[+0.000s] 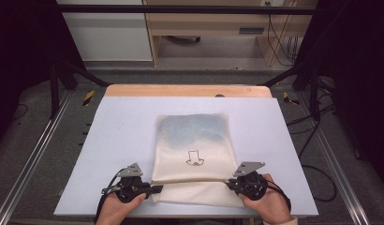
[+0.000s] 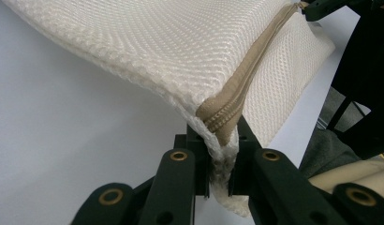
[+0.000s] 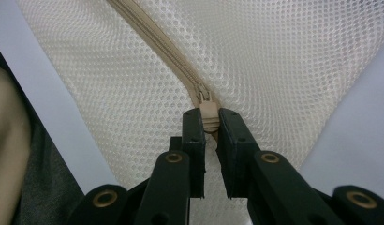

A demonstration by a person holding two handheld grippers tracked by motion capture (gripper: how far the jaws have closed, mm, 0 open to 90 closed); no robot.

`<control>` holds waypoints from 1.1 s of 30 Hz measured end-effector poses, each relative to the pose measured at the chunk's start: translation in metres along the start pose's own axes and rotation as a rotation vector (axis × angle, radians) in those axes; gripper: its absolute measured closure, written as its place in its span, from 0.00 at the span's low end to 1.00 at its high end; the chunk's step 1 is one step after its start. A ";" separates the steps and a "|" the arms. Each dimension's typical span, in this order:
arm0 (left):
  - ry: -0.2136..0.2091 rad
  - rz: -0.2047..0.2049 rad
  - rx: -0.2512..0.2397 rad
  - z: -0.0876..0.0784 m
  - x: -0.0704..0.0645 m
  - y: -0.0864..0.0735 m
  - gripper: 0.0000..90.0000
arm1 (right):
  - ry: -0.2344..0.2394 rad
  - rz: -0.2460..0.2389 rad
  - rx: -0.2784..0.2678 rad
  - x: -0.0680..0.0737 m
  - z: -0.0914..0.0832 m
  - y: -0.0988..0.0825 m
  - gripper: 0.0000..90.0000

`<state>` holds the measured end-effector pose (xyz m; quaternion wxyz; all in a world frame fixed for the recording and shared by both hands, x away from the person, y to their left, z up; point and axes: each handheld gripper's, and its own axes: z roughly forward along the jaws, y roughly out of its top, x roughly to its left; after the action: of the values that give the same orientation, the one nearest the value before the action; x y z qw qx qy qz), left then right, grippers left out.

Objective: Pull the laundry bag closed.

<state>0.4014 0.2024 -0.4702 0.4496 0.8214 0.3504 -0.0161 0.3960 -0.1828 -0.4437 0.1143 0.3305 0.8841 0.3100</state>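
The left hand-held gripper (image 1: 157, 189), held in a person's left hand (image 1: 119, 206) at the near left of the tabletop (image 1: 120, 136), is closed on the left end of a cream mesh bag (image 1: 195, 140), right where the tan zipper (image 1: 190, 180) ends. In the left gripper view, its jaws pinch the bag's corner seam, and the zipper (image 2: 248, 70) runs away from them across the raised mesh (image 2: 171, 42).

The bag lies flat in the middle of the pale tabletop, its near edge between the two grippers. A small black outline drawing (image 1: 195, 158) marks its front, and something bluish (image 1: 192, 129) shows through the mesh in its far half. The zipper crosses the bag near its near edge, from one gripper to the other.

The right hand-held gripper (image 1: 231, 183), in the right hand (image 1: 269, 204), is closed on the zipper pull (image 3: 209, 117) at the bag's right end, which sits squeezed between its jaws in the right gripper view.
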 end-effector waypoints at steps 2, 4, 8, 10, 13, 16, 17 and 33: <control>0.002 0.000 -0.002 0.000 0.000 0.000 0.91 | -0.001 0.001 0.004 -0.001 -0.001 -0.001 0.91; 0.001 -0.006 -0.003 -0.001 0.001 0.000 0.91 | -0.003 0.005 0.002 -0.002 -0.002 -0.002 0.91; -0.001 -0.005 -0.002 0.000 0.001 0.000 0.91 | -0.009 0.016 0.003 -0.005 -0.004 -0.005 0.91; -0.001 -0.003 -0.002 0.000 0.000 0.000 0.91 | -0.007 0.020 0.004 -0.005 -0.004 -0.005 0.91; -0.001 -0.001 -0.003 -0.001 0.000 0.000 0.91 | -0.008 0.020 0.002 -0.005 -0.004 -0.005 0.91; 0.000 0.001 -0.003 -0.001 0.001 0.001 0.91 | -0.010 0.024 0.001 -0.006 -0.004 -0.006 0.91; 0.000 0.001 -0.003 -0.001 0.001 0.001 0.91 | -0.010 0.034 0.014 -0.006 -0.005 -0.007 0.91; -0.003 -0.001 -0.004 -0.001 0.001 0.001 0.91 | -0.015 0.053 0.018 -0.011 -0.008 -0.013 0.91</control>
<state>0.4020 0.2036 -0.4692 0.4519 0.8202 0.3504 -0.0169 0.3950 -0.2013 -0.4457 0.1098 0.3573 0.8769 0.3023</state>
